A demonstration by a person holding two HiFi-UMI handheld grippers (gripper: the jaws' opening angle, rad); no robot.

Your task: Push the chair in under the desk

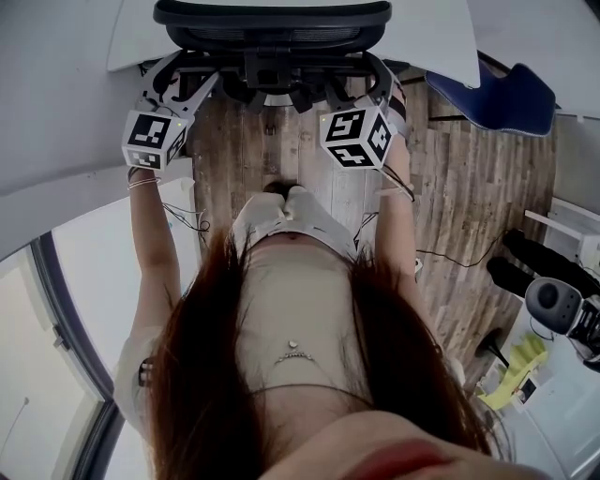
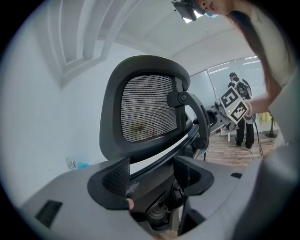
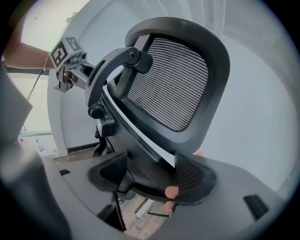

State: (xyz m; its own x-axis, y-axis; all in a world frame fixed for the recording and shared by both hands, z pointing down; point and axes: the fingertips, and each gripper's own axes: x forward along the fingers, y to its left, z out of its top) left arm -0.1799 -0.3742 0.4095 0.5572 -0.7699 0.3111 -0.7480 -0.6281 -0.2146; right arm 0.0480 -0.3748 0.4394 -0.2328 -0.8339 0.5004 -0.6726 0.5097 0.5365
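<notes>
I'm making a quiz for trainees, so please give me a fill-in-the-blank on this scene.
The left gripper and right gripper are both at the back of the ____. Its backrest is black ____. The floor has planks made of ____. Each gripper's jaws stand ____, not together, with the frame between them.
Missing words: chair; mesh; wood; apart.

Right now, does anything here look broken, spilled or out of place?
Nothing looks broken or spilled. The chair stands upright at the desk, its back frame between the open left tongs and right tongs. The only untidy thing is a thin cable trailing across the wooden floor.
</notes>
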